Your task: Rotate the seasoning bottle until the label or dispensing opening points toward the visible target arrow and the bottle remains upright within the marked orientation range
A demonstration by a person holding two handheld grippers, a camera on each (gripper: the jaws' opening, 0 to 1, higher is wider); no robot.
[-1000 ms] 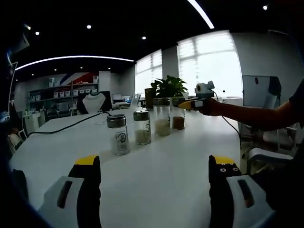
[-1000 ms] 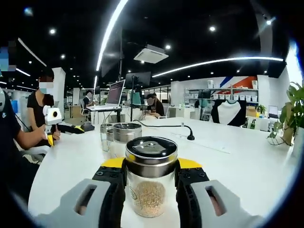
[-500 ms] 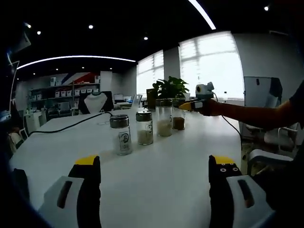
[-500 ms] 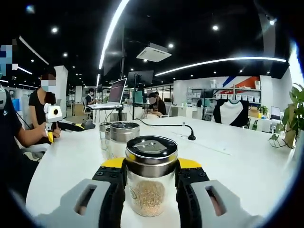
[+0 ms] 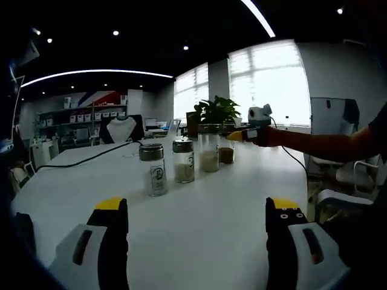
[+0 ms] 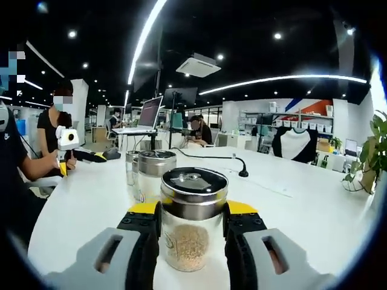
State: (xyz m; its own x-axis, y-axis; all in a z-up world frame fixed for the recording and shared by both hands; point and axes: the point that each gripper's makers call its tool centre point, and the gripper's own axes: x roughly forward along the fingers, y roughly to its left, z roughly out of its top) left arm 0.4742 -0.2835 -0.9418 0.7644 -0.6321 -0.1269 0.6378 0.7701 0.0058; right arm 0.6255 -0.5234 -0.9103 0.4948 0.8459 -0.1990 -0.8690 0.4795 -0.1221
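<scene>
Four glass seasoning bottles with metal lids stand in a row on the white table [image 5: 199, 254]. The farthest seasoning bottle [image 5: 227, 154], with brown grains, sits upright between the jaws of my right gripper [image 5: 236, 135], which a person's arm holds from the right. In the right gripper view this seasoning bottle [image 6: 192, 241] stands close up, and my right gripper [image 6: 193, 211] is shut on it just below its lid. My left gripper [image 5: 196, 208] hovers open over the near table, well short of the nearest bottle [image 5: 153, 170]. From the right gripper view, the left gripper [image 6: 91, 156] sits far left.
Two more bottles [image 5: 183, 161] [image 5: 208, 148] stand between the nearest one and the held one, seen from behind as jars [image 6: 155, 172]. A black cable [image 5: 84, 158] crosses the table. A potted plant [image 5: 214, 110] stands behind the row. A chair [image 5: 338, 199] is at the right.
Both views have shifted only slightly with the hands. My right gripper keeps the same hold on the upright bottle, and my left gripper stays open.
</scene>
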